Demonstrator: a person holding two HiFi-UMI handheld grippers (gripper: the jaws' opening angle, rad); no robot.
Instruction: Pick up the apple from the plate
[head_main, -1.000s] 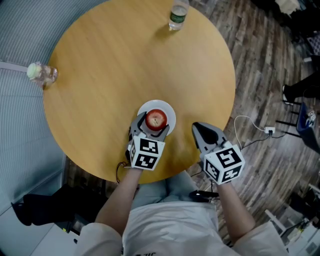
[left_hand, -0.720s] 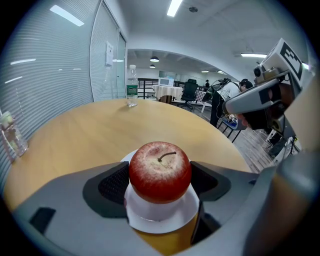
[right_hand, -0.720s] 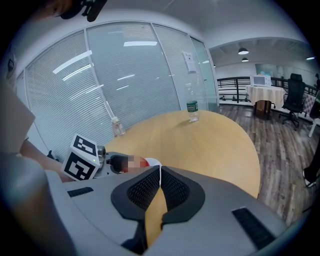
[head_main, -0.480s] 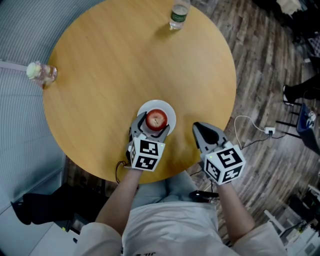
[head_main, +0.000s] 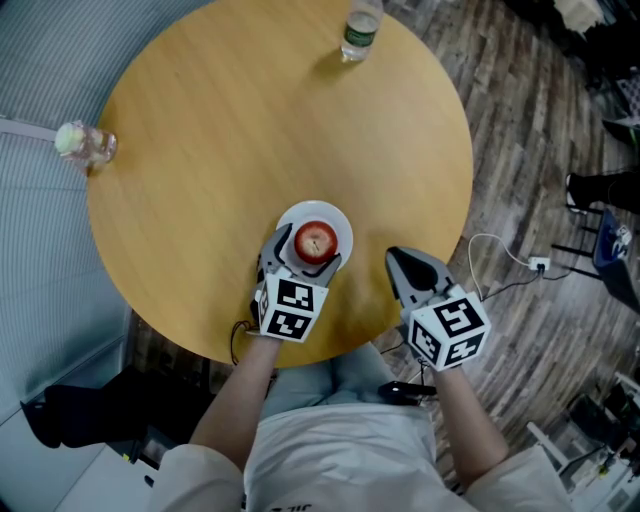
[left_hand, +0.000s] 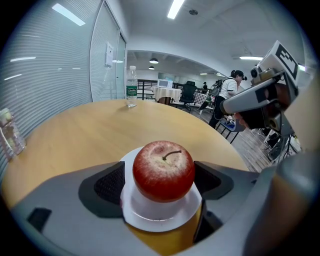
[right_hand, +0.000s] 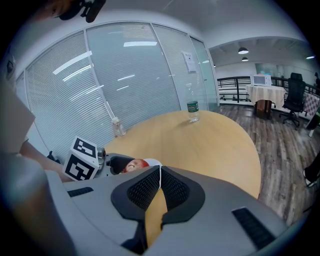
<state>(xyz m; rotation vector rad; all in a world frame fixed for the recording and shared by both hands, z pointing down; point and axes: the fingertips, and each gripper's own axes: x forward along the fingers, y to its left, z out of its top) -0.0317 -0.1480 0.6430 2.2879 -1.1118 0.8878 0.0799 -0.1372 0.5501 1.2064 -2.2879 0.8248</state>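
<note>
Round wooden counter (head_main: 250, 130), seen from above. White plate (head_main: 340, 225) sits near the counter's near edge, w/ the red apple (left_hand: 163, 170) on it, stem up. Apple rests on the plate, not lifted.

L gripper (head_main: 306, 252) reaches over the near rim of the plate, angled down. Its fingers (left_hand: 111, 182) stand wide, one on each side of the apple, and are opening at this moment. Apple is btwn the dark ribbed pads. They sit right beside its skin, but I can't see them pressing on it. L gripper's marker cube (head_main: 290, 308) is over the counter edge, person's forearm behind it.

R gripper (right_hand: 160, 169) is to the right of the plate, apart from it, over the counter's near-right edge and also tilted down. Its fingers (right_hand: 145, 187) are closed together, tips meeting, nothing btwn them. Only a sliver of counter shows through the gap lower down. Its marker cube (head_main: 448, 330) sits off the counter edge.

Elsewhere on the counter: water bottle (head_main: 357, 30) w/ green label upright at the far edge, and a small clear jar (head_main: 85, 147) at the left edge. Both are well apart from the plate. Wood-plank floor (head_main: 520, 150) is right of the counter, w/ a white cable (head_main: 495, 245) lying on it. Glass wall w/ blinds (right_hand: 100, 85) is behind the counter in the R gripper view.
</note>
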